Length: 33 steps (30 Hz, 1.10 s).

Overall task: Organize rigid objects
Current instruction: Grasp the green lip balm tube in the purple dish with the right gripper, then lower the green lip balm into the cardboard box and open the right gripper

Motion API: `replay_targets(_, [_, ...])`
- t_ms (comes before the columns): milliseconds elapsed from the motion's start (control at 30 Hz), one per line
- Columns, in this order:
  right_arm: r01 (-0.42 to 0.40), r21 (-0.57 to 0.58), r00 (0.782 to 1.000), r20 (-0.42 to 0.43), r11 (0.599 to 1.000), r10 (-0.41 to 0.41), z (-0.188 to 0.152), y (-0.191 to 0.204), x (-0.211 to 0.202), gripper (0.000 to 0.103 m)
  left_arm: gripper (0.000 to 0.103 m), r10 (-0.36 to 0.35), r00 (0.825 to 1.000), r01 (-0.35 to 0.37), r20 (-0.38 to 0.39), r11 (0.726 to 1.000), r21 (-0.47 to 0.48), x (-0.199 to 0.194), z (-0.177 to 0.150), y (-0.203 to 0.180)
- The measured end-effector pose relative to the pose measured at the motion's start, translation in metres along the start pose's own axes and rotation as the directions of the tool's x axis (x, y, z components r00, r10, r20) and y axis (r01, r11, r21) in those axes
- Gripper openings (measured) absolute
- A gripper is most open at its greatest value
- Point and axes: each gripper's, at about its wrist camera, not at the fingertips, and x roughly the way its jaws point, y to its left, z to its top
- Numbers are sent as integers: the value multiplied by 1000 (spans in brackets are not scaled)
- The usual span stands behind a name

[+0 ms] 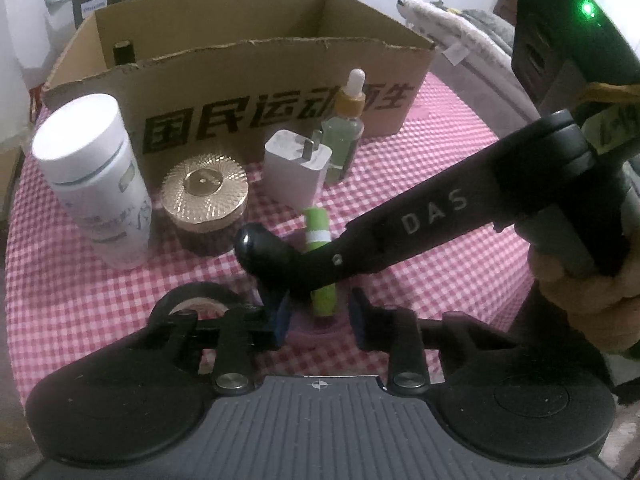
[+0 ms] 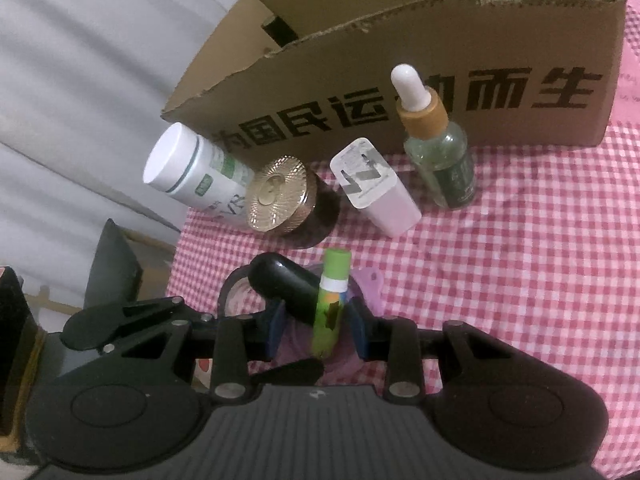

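A green tube with a white band (image 1: pixel 318 232) (image 2: pixel 330 304) lies on the pink checked cloth, pointing toward the box. My left gripper (image 1: pixel 320 320) straddles its near end, with a gap between each blue pad and the tube. The right gripper (image 2: pixel 318 328) straddles the same tube, and small gaps show at both of its pads. One black finger (image 1: pixel 400 228) of the right gripper crosses over the tube. A black finger (image 2: pixel 284 284) of the left gripper lies just left of the tube.
An open cardboard box (image 1: pixel 280 60) (image 2: pixel 400 40) stands behind. In front of it are a white bottle (image 1: pixel 92 172), a gold-lidded jar (image 1: pixel 204 196), a white charger (image 1: pixel 296 168) and a dropper bottle (image 1: pixel 344 128). A black tape roll (image 1: pixel 200 296) lies near left. A hand (image 1: pixel 580 292) holds the right gripper.
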Motion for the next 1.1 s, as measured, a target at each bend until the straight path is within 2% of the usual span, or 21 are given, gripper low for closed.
replay_targets(267, [13, 2, 1000, 3, 1000, -13, 1, -5, 7, 20, 21, 1, 1000, -1, -24, 1000, 1, 20, 10, 1])
replay_targets(400, [-10, 8, 1000, 13, 1000, 10, 0, -7, 3, 17, 15, 4, 1000, -4, -18, 1000, 20, 24, 13, -2])
replay_targets(833, [-8, -57, 995, 95, 998, 14, -11, 14, -31, 16, 15, 36, 998, -38, 54, 998, 40, 4, 9, -16])
replay_targets(967, [-21, -72, 992, 125, 997, 30, -9, 24, -43, 16, 15, 48, 993, -54, 103, 997, 47, -15, 13, -16])
replay_targets(1100, [-34, -140, 981, 186, 990, 60, 11, 47, -62, 16, 15, 80, 981, -88, 175, 995, 38, -51, 35, -5])
